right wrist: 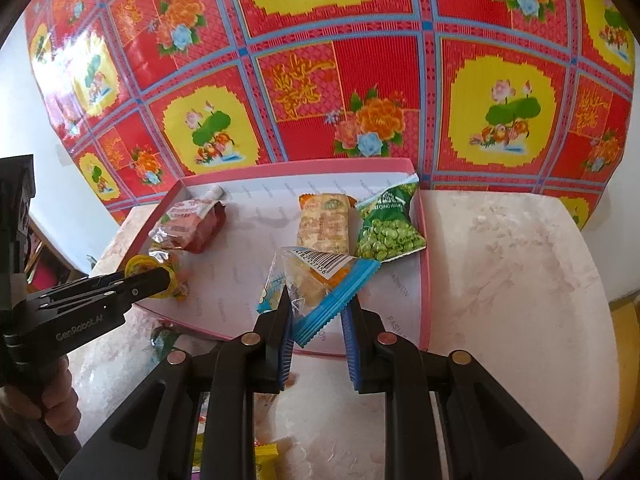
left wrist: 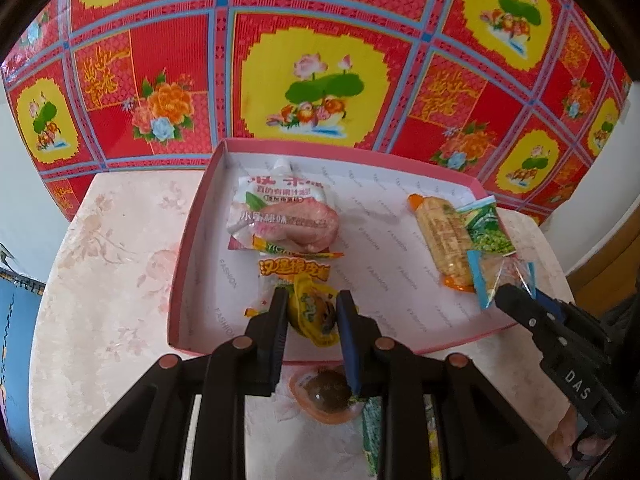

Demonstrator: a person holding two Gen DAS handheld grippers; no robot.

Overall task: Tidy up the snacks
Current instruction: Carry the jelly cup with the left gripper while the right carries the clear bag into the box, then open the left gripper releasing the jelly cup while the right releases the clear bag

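Note:
A pink-rimmed box (left wrist: 192, 216) (right wrist: 425, 264) sits on the marble table. My left gripper (left wrist: 312, 304) is shut on a yellow snack packet (left wrist: 310, 310) over the box's near left part. My right gripper (right wrist: 318, 304) is shut on a clear snack packet with blue edges (right wrist: 320, 280) over the box's near right part; it also shows in the left wrist view (left wrist: 496, 276). In the box lie a white and red pouch (left wrist: 276, 208) (right wrist: 192, 224), an orange-lettered packet (left wrist: 294, 268), an orange cracker pack (left wrist: 440, 240) (right wrist: 324, 224) and a green pea bag (left wrist: 486, 228) (right wrist: 386, 228).
A brown jelly cup (left wrist: 326, 394) and a green packet (left wrist: 372, 428) lie on the table (left wrist: 100, 280) in front of the box. A yellow wrapper (right wrist: 266, 458) lies near the table's front. A red flowered cloth (left wrist: 320, 60) hangs behind.

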